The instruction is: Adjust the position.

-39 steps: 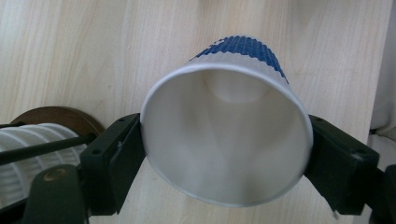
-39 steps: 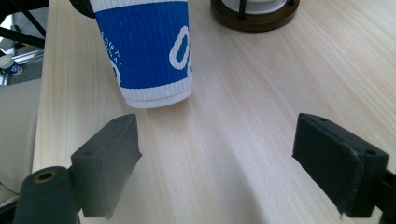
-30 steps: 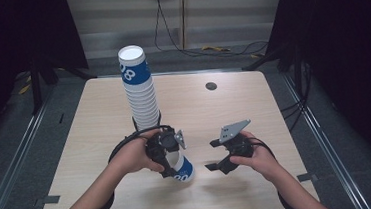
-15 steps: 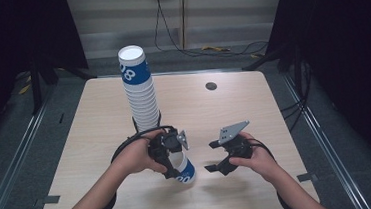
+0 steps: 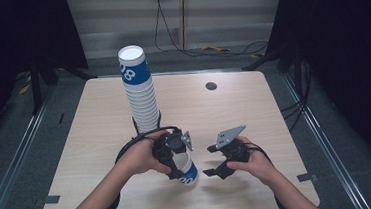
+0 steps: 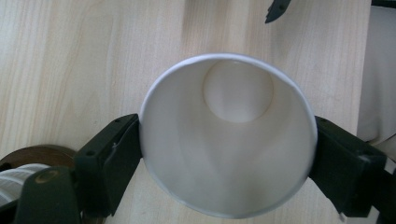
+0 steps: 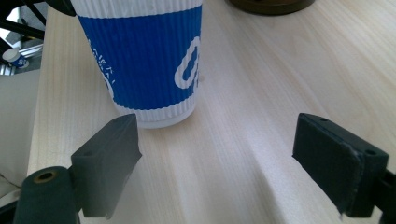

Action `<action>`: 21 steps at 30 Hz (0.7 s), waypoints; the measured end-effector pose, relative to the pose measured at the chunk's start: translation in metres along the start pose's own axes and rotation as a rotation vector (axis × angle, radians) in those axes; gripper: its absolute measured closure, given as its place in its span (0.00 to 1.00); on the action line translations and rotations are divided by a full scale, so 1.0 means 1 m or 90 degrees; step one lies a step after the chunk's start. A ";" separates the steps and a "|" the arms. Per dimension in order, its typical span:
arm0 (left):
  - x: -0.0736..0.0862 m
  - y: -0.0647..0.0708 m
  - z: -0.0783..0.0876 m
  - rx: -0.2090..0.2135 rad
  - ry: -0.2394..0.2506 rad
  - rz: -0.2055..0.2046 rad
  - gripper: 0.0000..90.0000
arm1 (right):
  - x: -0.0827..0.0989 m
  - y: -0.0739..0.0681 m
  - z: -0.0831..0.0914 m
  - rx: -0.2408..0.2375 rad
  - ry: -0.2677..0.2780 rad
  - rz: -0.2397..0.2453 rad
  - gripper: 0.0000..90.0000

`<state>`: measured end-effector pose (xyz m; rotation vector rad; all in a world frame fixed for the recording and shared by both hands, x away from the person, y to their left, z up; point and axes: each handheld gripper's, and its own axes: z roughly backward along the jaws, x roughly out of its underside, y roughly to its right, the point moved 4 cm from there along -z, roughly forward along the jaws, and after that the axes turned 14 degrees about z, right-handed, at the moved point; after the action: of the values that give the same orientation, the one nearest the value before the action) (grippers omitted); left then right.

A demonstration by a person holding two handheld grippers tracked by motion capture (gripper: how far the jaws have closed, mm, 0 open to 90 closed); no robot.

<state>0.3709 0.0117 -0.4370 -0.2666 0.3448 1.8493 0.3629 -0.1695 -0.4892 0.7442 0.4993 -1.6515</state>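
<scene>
A blue-and-white ribbed paper cup (image 5: 189, 173) stands upright on the wooden table (image 5: 254, 114), near its front edge. My left gripper (image 5: 177, 161) comes down over the cup's mouth. In the left gripper view the white rim of the cup (image 6: 229, 154) sits between the two black jaws, and both pads touch it. These jaws have just been opening, with the cup still between them. My right gripper (image 5: 210, 160) hovers open just right of the cup. In its own view the cup (image 7: 144, 60) stands beyond the right gripper (image 7: 215, 140), whose jaws are wide apart.
A tall stack of the same cups (image 5: 140, 98) rises from a dark round base (image 5: 147, 125) behind my left hand. A small round hole (image 5: 211, 86) lies at the table's far side. The table's front edge is close below both hands.
</scene>
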 end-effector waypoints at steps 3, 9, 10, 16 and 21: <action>-0.001 0.000 0.000 0.000 0.000 -0.003 0.18 | 0.000 -0.001 -0.003 -0.004 -0.001 0.001 0.15; -0.003 0.002 0.000 0.000 0.000 -0.004 0.17 | -0.002 -0.003 -0.010 -0.008 0.004 0.001 0.16; -0.003 0.002 0.000 0.000 0.001 -0.007 0.17 | -0.002 -0.004 -0.012 -0.008 0.002 0.001 0.16; -0.004 0.005 0.000 0.003 0.003 -0.014 0.17 | -0.003 -0.007 -0.022 -0.012 0.002 0.006 0.16; -0.004 0.007 -0.001 0.008 0.017 -0.016 0.17 | -0.004 -0.007 -0.026 -0.007 -0.002 0.011 0.16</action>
<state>0.3650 0.0056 -0.4355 -0.2859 0.3696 1.8205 0.3614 -0.1473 -0.5053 0.7364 0.4983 -1.6330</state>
